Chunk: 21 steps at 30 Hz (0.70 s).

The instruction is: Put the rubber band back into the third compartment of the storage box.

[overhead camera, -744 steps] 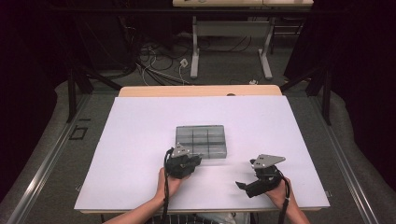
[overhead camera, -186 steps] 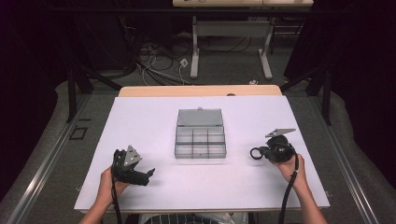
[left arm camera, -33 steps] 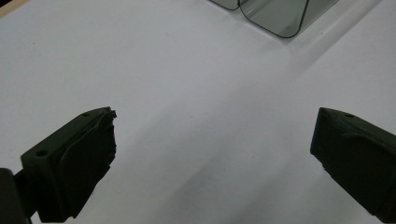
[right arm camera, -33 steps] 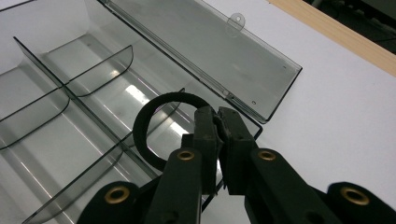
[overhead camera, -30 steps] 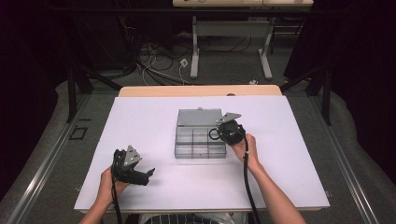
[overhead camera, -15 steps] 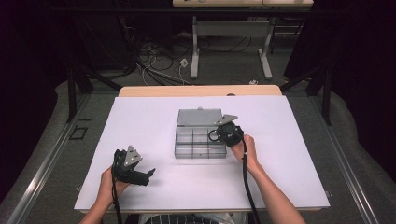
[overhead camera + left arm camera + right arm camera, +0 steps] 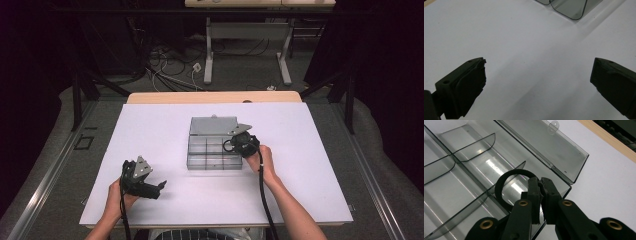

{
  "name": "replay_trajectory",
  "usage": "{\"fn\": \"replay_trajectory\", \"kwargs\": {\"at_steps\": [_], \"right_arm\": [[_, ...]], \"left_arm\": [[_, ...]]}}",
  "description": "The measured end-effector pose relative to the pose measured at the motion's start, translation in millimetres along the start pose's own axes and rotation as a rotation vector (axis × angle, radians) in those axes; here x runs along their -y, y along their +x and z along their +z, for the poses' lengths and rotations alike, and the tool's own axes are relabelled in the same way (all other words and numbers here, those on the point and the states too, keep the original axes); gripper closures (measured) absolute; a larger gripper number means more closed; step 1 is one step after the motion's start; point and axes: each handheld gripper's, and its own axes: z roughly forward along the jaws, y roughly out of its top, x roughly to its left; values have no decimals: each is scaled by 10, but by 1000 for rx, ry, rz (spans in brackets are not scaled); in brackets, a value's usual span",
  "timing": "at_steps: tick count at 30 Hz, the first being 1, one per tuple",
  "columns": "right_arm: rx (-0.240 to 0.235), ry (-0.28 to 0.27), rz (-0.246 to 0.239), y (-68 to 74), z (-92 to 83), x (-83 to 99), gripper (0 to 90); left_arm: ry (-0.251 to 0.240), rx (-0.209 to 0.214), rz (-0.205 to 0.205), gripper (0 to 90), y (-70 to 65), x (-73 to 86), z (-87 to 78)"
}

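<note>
The left gripper (image 7: 161, 187) rests on the white table (image 7: 150, 130), well apart from the clear compartment box (image 7: 200, 161), toward the person's side and to its left. Its jaws are spread wide with only bare table between them. The right gripper (image 7: 540, 187) hangs over the right edge of the box, jaws pressed together and pinching a black elastic ring (image 7: 501, 185), probably a hair tie. The ring hangs above a right-hand compartment of the box; whether it touches the floor there is hard to tell. Beyond the compartments, the box's lid (image 7: 549, 143) lies open and flat on the table.
</note>
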Motion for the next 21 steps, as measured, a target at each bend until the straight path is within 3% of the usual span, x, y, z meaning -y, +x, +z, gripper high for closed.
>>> {"fn": "replay_trajectory", "kwargs": {"at_steps": [16, 21], "right_arm": [[7, 16, -4, 22, 43, 10, 855], [22, 31, -41, 46, 58, 11, 846]], "left_arm": [[6, -1, -2, 1, 3, 0, -8], [8, -2, 1, 1, 6, 1, -9]]}}
